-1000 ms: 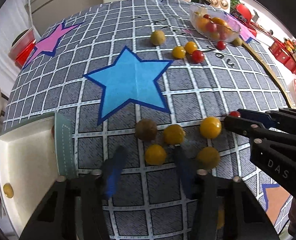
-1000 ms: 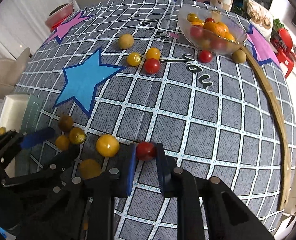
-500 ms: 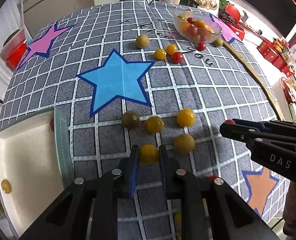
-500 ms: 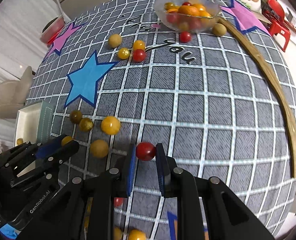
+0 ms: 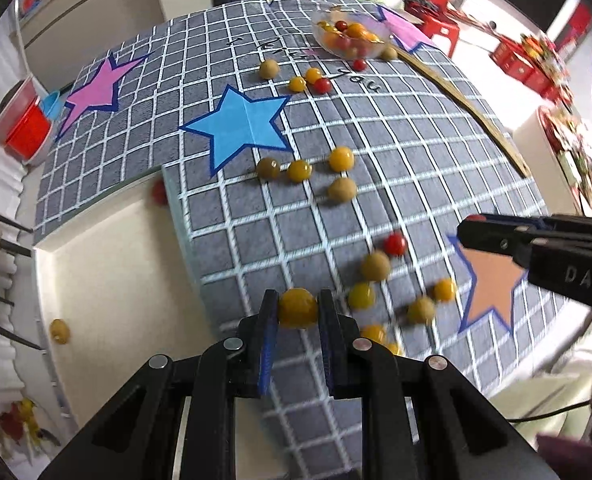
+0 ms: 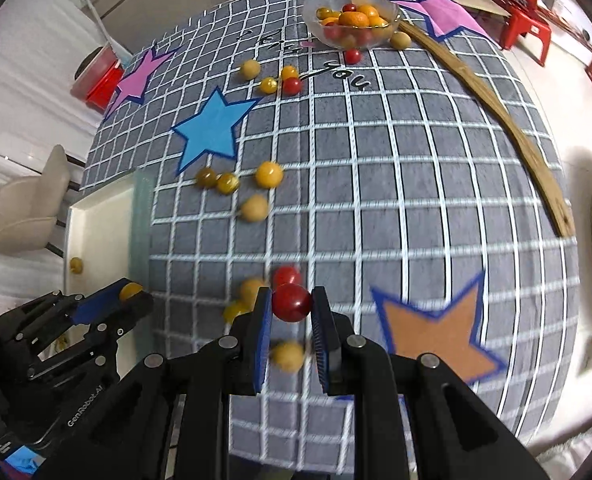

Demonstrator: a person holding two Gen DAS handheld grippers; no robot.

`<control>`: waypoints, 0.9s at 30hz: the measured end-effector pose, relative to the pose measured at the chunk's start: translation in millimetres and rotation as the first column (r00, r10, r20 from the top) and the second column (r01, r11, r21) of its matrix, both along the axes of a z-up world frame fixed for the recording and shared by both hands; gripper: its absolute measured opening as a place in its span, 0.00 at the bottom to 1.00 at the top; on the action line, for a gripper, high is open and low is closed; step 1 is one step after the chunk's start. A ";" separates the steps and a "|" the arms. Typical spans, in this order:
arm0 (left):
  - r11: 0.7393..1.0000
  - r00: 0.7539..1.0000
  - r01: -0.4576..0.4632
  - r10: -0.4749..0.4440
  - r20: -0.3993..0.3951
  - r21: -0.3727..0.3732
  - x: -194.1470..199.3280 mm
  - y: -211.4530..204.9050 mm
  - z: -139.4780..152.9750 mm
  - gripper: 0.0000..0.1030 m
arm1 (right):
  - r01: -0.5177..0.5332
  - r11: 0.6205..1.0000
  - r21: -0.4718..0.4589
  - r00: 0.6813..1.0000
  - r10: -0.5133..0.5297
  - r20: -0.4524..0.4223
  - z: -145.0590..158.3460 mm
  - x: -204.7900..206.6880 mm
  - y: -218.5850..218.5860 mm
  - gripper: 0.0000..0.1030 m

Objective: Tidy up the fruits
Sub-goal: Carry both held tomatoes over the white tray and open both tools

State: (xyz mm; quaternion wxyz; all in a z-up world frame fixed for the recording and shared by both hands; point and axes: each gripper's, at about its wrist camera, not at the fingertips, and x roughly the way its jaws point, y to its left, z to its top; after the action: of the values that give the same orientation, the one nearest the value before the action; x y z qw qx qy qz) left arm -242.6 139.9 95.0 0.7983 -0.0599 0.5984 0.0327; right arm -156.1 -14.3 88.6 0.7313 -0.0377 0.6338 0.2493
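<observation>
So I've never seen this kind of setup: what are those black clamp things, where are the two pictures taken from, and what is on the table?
There is no robot here. A person holds a two-finger gripper in each hand, and a fisheye camera on each one looks forward along its jaws, so each picture is one gripper's own view.

The left gripper is shut on a yellow cherry tomato. The right gripper is shut on a red cherry tomato. Each gripper also shows at the edge of the other's view.

Below them is a grey checked tablecloth with coloured stars. Loose yellow and red tomatoes are scattered on it. At the far end stands a glass bowl full of fruit. At the left is a white tray with a little fruit in it.
</observation>
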 end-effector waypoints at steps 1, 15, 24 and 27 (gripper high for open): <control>1.000 1.000 0.011 -0.011 -0.006 0.005 -3.2 0.9 1.6 0.20 | 0.004 1.000 0.000 1.000 -0.004 -0.001 3.1 -2.3 0.2 0.21; 0.998 0.998 0.069 -0.069 0.003 0.007 -19.2 9.9 22.3 0.20 | 0.063 0.998 -0.005 0.998 -0.063 0.028 45.4 -20.8 0.4 0.21; 0.998 0.998 0.060 -0.060 0.029 0.002 -20.0 15.2 29.7 0.20 | 0.047 0.999 -0.006 0.998 -0.047 0.046 54.1 -25.3 10.1 0.21; 0.999 0.998 0.050 -0.050 0.035 -0.001 -22.8 18.0 30.1 0.20 | 0.035 0.999 -0.008 0.998 -0.035 0.051 55.4 -27.3 12.9 0.21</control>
State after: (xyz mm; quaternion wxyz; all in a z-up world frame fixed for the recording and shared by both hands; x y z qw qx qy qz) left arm -265.5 157.9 125.1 0.8090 -0.0462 0.5859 0.0114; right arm -183.4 -1.4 144.0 0.7512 -0.0362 0.6167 0.2327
